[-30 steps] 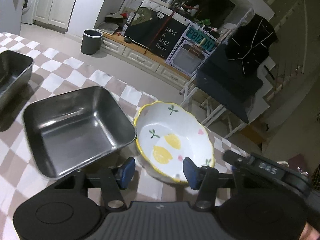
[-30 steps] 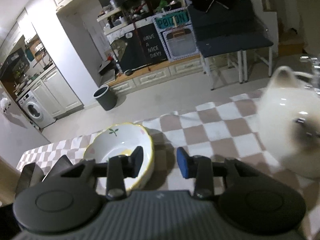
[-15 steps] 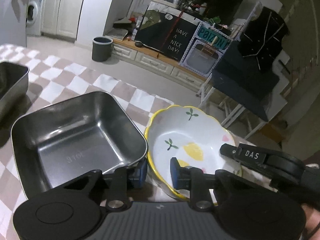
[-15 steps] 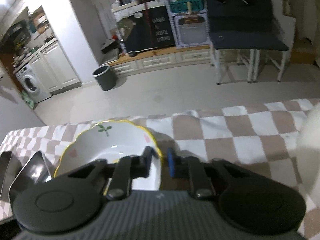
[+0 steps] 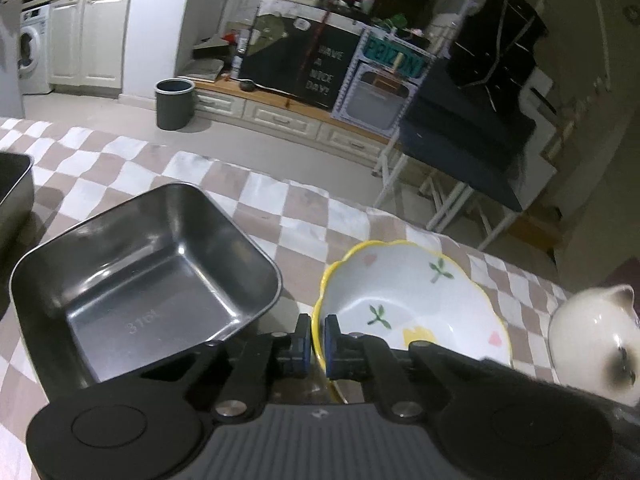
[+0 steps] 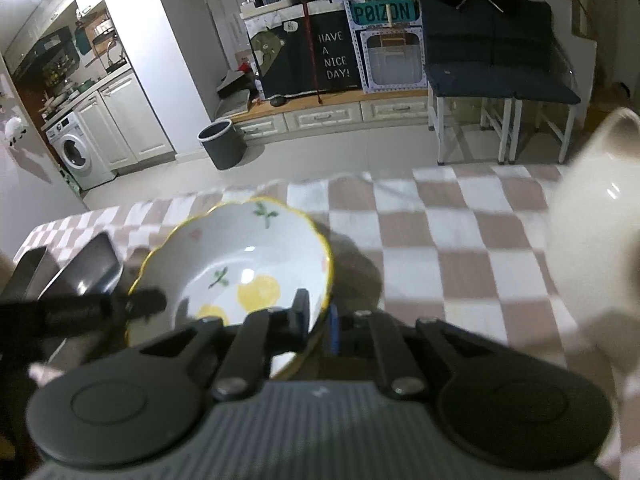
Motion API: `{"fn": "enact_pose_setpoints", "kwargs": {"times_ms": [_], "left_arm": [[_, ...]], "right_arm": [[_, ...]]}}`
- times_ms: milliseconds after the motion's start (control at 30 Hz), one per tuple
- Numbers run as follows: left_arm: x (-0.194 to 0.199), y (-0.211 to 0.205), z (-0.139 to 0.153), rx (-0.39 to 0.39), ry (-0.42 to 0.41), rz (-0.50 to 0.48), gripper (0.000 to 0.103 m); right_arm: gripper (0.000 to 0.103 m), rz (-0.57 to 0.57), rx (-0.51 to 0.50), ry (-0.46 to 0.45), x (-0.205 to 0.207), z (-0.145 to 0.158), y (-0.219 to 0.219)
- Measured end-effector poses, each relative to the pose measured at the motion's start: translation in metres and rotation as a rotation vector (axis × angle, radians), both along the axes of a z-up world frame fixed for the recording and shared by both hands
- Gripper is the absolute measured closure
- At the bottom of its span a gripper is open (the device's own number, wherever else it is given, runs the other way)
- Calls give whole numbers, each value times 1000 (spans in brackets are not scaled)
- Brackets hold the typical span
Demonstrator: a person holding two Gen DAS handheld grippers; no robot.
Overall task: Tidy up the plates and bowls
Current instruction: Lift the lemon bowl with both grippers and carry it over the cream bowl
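A white ceramic bowl (image 5: 416, 304) with a yellow scalloped rim and lemon print sits on the checkered tablecloth (image 5: 288, 208). My left gripper (image 5: 317, 340) is shut on its near left rim. My right gripper (image 6: 320, 320) is shut on the bowl's (image 6: 240, 264) near right rim. A square steel tray (image 5: 140, 280) stands just left of the bowl; it also shows in the right wrist view (image 6: 92, 268). The left gripper's arm (image 6: 80, 312) crosses the right wrist view at the left.
A second steel tray (image 5: 12, 188) sits at the far left edge. A white cat-shaped ceramic piece (image 5: 596, 336) stands right of the bowl, large in the right wrist view (image 6: 596, 248). The table's far edge drops to the floor beyond.
Both grippers moved in and closed from open onto the bowl's rim, left on its left side, right on its right side. The cat-shaped piece has come into the left wrist view.
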State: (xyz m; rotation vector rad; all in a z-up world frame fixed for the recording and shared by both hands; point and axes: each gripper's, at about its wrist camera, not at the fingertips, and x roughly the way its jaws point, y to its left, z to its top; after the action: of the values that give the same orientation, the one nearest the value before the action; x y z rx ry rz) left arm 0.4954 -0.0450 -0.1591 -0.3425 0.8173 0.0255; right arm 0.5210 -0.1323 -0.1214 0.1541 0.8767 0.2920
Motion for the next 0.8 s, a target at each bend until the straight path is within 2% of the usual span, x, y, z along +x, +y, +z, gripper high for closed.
{"fn": "enact_pose_setpoints", "kwargs": {"times_ms": [133, 367, 467, 533, 700, 800], "left_arm": [[4, -5, 0, 37, -3, -32, 96], [12, -7, 0, 64, 12, -78, 95], [17, -6, -3, 65, 17, -101, 94], [17, -8, -3, 88, 8, -132, 94], [14, -1, -4, 61, 6, -162, 95], [8, -4, -2, 80, 7, -176, 95]], "right_arm": [[86, -24, -10, 29, -9, 5, 1], [84, -59, -48, 44, 20, -1, 7], [83, -56, 6, 72, 34, -8, 1], [86, -42, 31, 84, 34, -13, 0], [89, -50, 17, 65, 25, -14, 5], [90, -54, 34, 56, 17, -13, 2]]}}
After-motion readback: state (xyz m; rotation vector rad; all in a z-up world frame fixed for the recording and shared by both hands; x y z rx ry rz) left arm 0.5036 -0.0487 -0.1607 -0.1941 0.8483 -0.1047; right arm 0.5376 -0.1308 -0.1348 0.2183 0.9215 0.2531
